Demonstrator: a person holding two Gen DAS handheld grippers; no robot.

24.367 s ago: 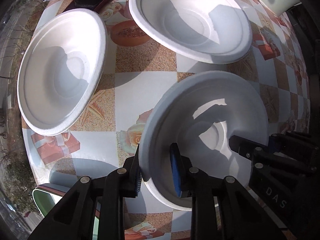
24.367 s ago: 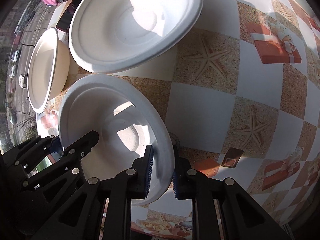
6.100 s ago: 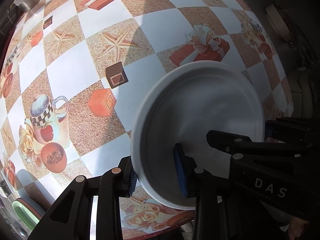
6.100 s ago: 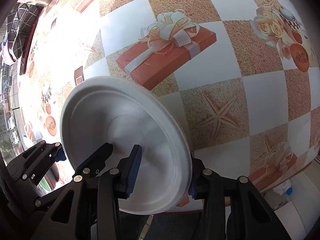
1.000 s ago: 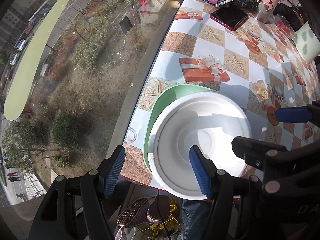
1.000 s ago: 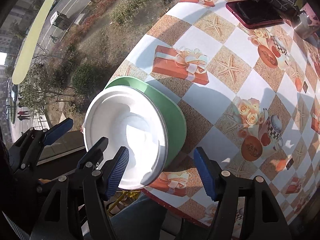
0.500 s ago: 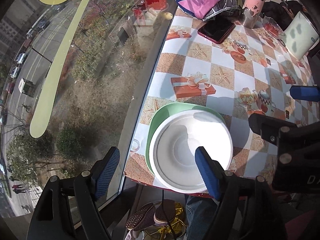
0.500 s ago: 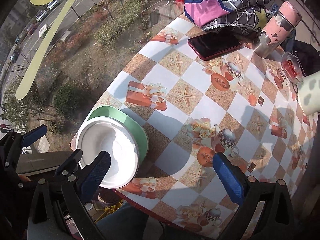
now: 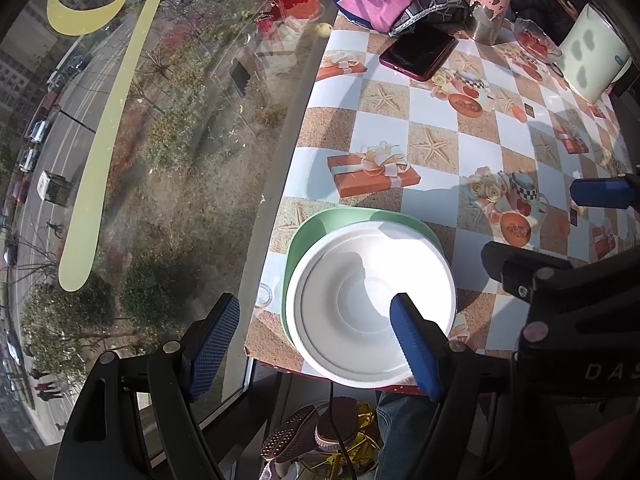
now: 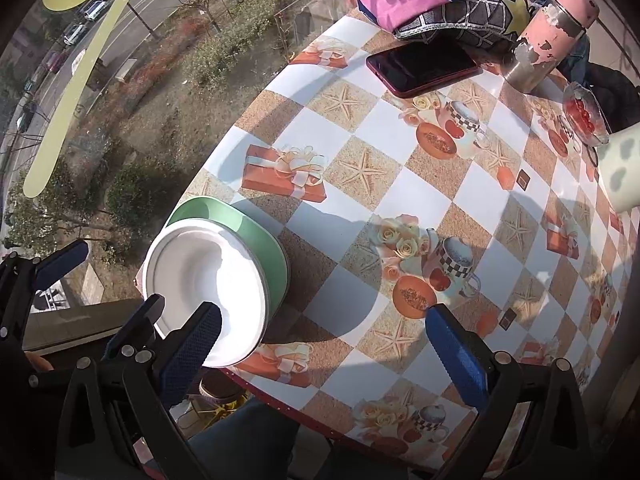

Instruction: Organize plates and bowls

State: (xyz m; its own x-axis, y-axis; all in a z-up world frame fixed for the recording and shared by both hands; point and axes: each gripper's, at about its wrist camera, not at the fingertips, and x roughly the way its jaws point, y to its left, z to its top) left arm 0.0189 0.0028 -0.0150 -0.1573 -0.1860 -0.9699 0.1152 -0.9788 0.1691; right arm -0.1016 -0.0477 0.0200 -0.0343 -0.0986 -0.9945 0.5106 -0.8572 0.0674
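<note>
At the table's near left corner we find the white bowl (image 9: 370, 308) seated on the green plate (image 9: 320, 220); both grippers (image 9: 316, 344) (image 10: 320, 344) hang released, empty. Stacking appears finished; next, withdraw.

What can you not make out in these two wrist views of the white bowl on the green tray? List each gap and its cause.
- Stack count under the white bowl: both views look down, sides hidden.
- Green tray surface: covered by the bowl.
- Mug: cut off at right view's edge.
- Glass dish contents: too small.
</note>
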